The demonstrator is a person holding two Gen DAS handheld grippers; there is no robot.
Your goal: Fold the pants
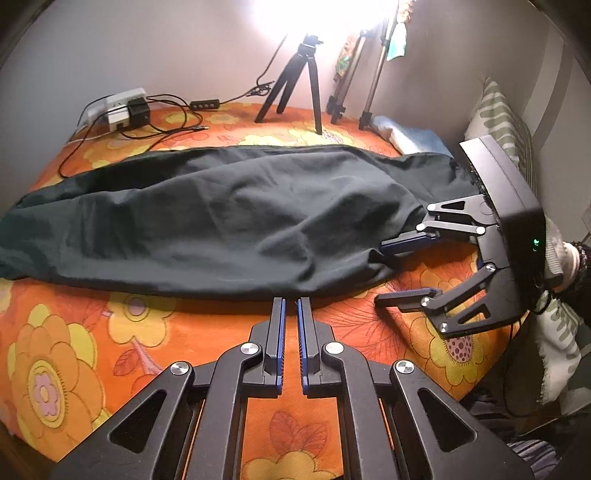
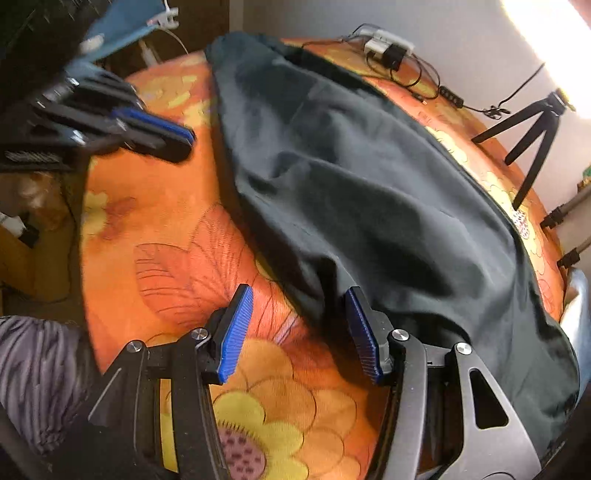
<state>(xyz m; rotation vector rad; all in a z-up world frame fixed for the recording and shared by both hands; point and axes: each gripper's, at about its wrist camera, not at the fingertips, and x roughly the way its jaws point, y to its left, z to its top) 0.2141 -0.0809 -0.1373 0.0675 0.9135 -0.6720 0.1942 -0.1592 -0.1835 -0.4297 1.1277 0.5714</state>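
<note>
Dark green-black cloth fills the middle of both views: the pants (image 1: 221,221) lie flat and stretched out across the bed (image 1: 110,350), which wears an orange cover printed with big yellow flowers. In the left wrist view the pants run from the left edge of the frame to the right of centre, with soft creases over them.

At the bottom centre of that view the left tongs (image 1: 291,306) sit with their blue-padded fingers drawn almost together, only a thin slit between them, and their tips lie right at the near hem of the pants; whether any cloth is caught between them cannot be told. On the right side of the same view the right tongs (image 1: 391,273) stand wide apart at the end of the pants, the upper finger touching the cloth's edge and the lower finger resting on the bare cover. The right wrist view shows the same: one blue pad (image 2: 236,332) over the orange cover, the other at the edge of the dark cloth, nothing gripped.

Beyond the pants, in the upper part of the left wrist view, a small black tripod (image 1: 295,85) stands on the bed, with a white power strip (image 1: 118,107) and black cables in the upper left. A bright lamp (image 1: 321,18) glares at the top centre.
</note>
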